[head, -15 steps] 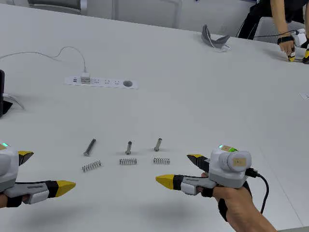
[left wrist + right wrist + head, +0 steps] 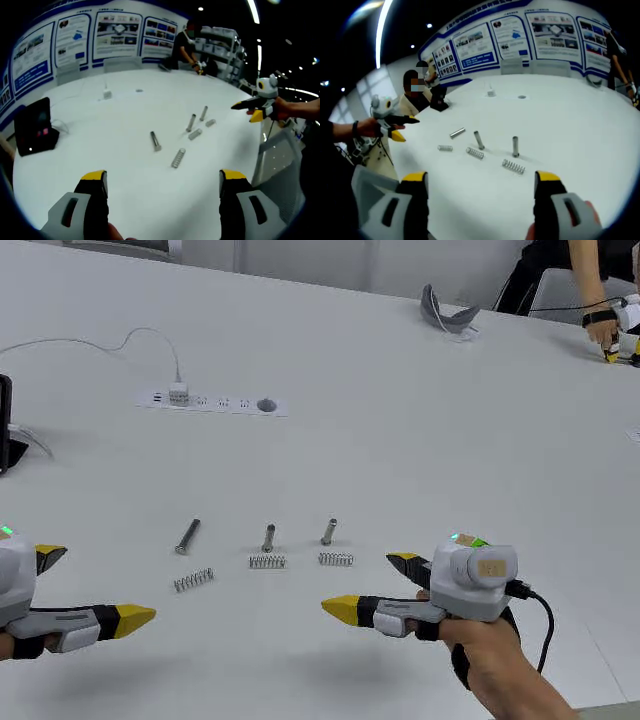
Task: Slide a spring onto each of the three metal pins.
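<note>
Pins in a row across the near half of the table [image 2: 420,440]: left pin [image 2: 187,536] lies on its side, slanting; middle pin [image 2: 268,538] and right pin [image 2: 329,531] look, in the right gripper view, to stand on end. One spring lies loose just on the near side of each: left spring [image 2: 193,580], middle spring [image 2: 267,562], right spring [image 2: 336,559]; each is beside its pin, none threaded on, so no part of the task is done yet. Judgement: a paired staging, every spring set by the pin it is meant for, with gaps between pairs to let a jaw come in.

Left gripper [image 2: 95,587] hovers at the near left, well left of the left spring; jaws wide apart, nothing between them. Right gripper [image 2: 370,583] hovers near and just right of the right spring, closest to that pair; jaws likewise spread wide and empty; cord [image 2: 540,630] trails from its rear. Both point inward at the row; likely an approach stance, one to steady a pin, the other to carry a spring.

Surroundings: power strip [image 2: 212,402] farther back, left of centre, with an adapter [image 2: 178,393] plugged in and a cable [image 2: 90,344] running off left; dark device [image 2: 6,440] at the left edge; grey curved object [image 2: 447,320] far right; another person [image 2: 585,280] at the far right corner. All are well apart from the row; nothing stands between either gripper and the pins. Possible trouble: springs may roll when nudged; upright pins may tip.
</note>
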The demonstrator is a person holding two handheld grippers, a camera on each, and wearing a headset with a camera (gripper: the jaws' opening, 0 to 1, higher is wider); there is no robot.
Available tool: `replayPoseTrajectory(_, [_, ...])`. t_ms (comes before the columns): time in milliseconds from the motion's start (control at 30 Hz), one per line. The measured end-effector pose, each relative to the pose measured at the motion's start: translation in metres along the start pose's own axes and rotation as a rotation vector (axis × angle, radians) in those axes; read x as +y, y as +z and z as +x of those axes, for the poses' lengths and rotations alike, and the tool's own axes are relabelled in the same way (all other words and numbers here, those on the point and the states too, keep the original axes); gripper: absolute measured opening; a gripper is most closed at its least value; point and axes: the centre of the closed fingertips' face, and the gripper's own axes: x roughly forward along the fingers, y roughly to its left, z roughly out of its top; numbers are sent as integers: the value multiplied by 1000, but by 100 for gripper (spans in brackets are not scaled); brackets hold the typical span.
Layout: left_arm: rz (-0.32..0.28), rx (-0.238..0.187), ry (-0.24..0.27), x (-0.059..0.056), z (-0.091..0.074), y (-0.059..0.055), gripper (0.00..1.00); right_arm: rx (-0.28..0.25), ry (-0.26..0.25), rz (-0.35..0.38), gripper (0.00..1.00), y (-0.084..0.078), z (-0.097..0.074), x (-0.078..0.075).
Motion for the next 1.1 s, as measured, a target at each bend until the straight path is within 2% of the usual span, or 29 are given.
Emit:
replayPoseTrajectory(367, [-4,-8,-14,-2,6,6,93,-16,5,9,89,3,-1,2])
replayPoseTrajectory(533, [6,6,-18,-1,13,9,91,-10,0,8,90,0,-3,1])
replayPoseTrajectory(833, [-2,4,-33,-1,23,18,90,0,-5,18,91,-6,-7,-1])
replayPoseTrajectory(1100, [4,22,-45,-2,32,21,89,4,-1,21,91,-8,-9,1])
